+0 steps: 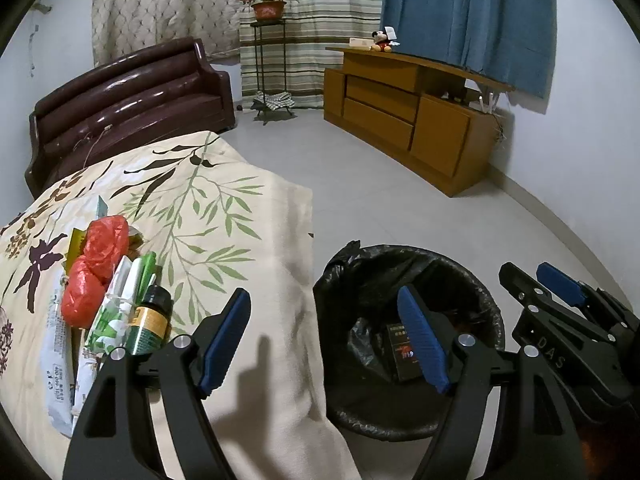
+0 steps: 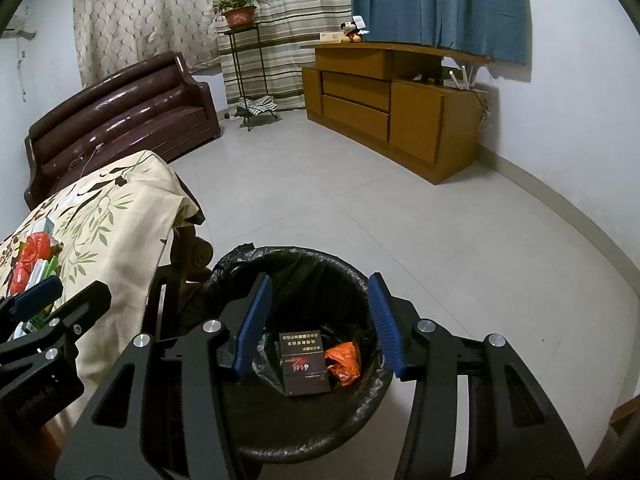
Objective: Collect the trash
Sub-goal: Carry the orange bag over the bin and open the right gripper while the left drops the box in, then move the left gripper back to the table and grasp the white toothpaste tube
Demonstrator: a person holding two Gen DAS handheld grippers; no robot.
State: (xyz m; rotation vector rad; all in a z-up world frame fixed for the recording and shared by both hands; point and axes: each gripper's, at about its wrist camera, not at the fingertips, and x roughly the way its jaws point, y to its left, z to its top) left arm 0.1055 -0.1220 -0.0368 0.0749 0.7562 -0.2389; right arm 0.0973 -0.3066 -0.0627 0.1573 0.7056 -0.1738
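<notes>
We hold the right hand-held gripper (image 2: 318, 326) open and empty above the trash bin (image 2: 372, 400), where only its view shows the dark box (image 2: 304, 364) lying flat, long axis pointing away, beside orange plastic (image 2: 344, 362).

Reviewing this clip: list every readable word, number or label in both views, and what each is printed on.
"DAS": on the body of the right hand-held gripper, seen from the left wrist view.
Dark box in the trash bin: rows of characters and a red logo, too blurred to read.
White packet on the table: small printed digits, not legible.
Green bottle: yellow label, text too small.
Left hand-held gripper body: faint lettering, unreadable.
</notes>
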